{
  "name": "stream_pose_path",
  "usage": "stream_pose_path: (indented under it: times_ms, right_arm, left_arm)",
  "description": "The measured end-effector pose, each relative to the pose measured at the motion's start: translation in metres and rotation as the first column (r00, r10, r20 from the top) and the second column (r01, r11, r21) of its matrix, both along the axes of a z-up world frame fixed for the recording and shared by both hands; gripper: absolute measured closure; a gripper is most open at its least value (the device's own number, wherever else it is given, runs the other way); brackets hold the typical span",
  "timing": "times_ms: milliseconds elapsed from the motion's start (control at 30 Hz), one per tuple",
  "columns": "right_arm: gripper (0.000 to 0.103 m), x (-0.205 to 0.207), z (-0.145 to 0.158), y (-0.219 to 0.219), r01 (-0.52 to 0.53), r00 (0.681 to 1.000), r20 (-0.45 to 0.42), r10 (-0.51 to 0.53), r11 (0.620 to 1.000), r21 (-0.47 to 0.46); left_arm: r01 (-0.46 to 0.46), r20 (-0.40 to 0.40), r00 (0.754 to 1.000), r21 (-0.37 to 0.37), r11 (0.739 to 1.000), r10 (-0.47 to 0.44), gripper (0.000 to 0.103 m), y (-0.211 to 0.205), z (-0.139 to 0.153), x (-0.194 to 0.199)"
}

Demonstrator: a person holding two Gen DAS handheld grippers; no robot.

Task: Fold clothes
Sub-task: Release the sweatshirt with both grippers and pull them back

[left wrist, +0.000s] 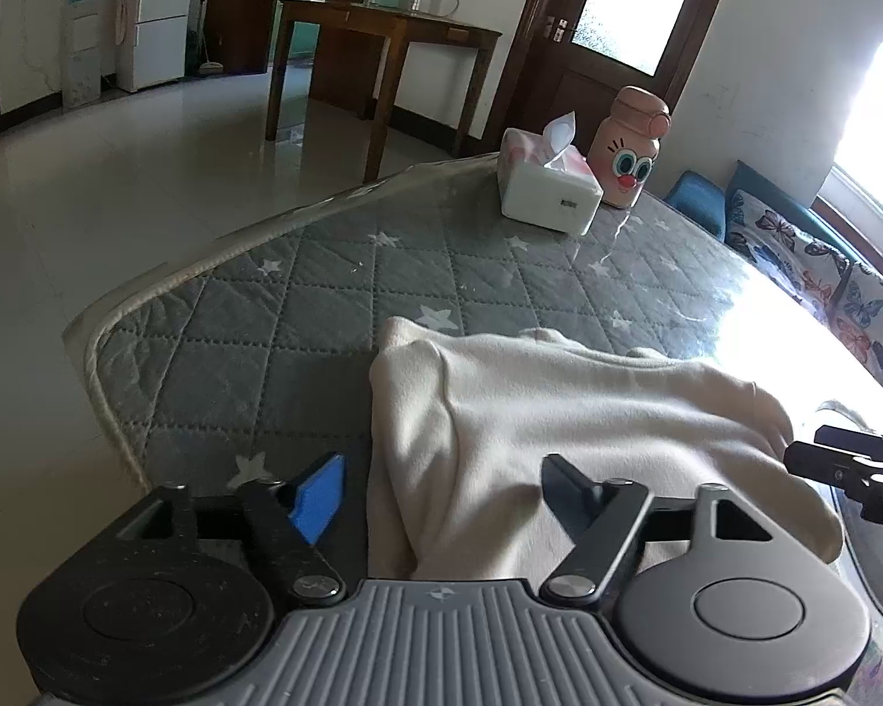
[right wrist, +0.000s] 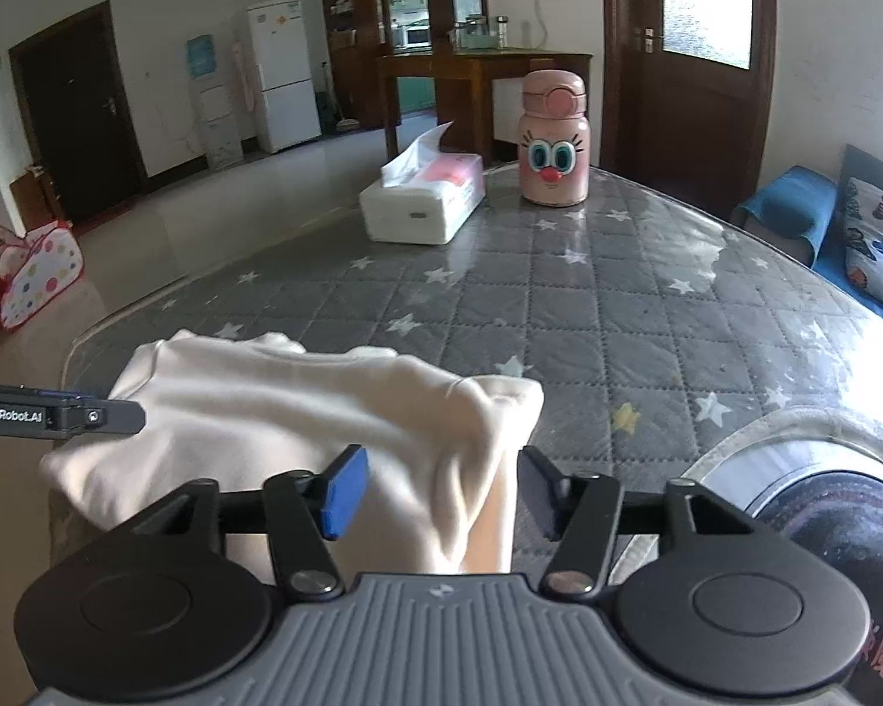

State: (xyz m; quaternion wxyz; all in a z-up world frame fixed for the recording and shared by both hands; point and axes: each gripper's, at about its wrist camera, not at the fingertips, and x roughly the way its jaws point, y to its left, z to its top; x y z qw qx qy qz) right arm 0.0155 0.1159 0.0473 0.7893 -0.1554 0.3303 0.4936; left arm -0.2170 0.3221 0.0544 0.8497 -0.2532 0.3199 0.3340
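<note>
A cream garment [left wrist: 559,412] lies folded in a thick pile at the near edge of the grey star-quilted table [left wrist: 323,270]. My left gripper [left wrist: 441,491] is open, its fingers straddling the pile's left end without pinching it. In the right wrist view the same garment [right wrist: 300,400] shows its right end lying between the wide fingers of my open right gripper [right wrist: 441,491]. Each gripper appears in the other's view: the right gripper [left wrist: 853,465] beside the cloth's right edge, the left gripper [right wrist: 59,415] at its left edge.
A white tissue box [right wrist: 423,200] and a pink cartoon-face bottle [right wrist: 553,141] stand at the far end of the table [right wrist: 647,306]. Butterfly cushions [left wrist: 823,270] sit to the right. A wooden side table [left wrist: 382,53] and tiled floor lie beyond.
</note>
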Motion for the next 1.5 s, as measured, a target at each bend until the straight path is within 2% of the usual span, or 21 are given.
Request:
stream_pose_path:
  times_ms: [67,233,333,633,1100,1500]
  right_arm:
    - [0.037,-0.005,0.0,-0.002,-0.012,1.0,0.001,0.012,1.0,-0.001]
    - [0.024,-0.018,-0.001,-0.006,-0.043,0.999,0.011,0.043,0.999,-0.015]
    - [0.021,-0.028,-0.003,-0.008,-0.063,0.998,0.018,0.063,0.998,-0.025]
    - [0.015,-0.053,-0.004,-0.019,-0.11,0.993,0.031,0.111,0.993,-0.033]
    - [0.0,-0.08,-0.003,-0.044,-0.101,0.993,0.066,0.103,0.994,-0.029]
    - [0.0,-0.092,0.0,-0.057,-0.092,0.992,0.087,0.094,0.995,-0.026]
  left_arm:
    - [-0.006,-0.006,1.0,0.014,1.0,0.006,0.013,-0.005,0.001,-0.001]
    - [-0.019,-0.012,1.0,0.036,0.999,0.02,0.003,-0.018,0.004,-0.003]
    - [-0.012,-0.026,1.0,0.056,0.998,0.013,0.0,-0.027,0.005,-0.003]
    - [0.008,-0.047,0.999,0.07,0.998,-0.005,0.0,-0.051,0.004,-0.004]
    - [0.009,-0.077,0.997,0.085,0.996,-0.002,0.0,-0.075,0.005,-0.006]
    - [0.038,-0.101,0.995,0.096,0.995,-0.028,0.0,-0.096,0.003,-0.008]
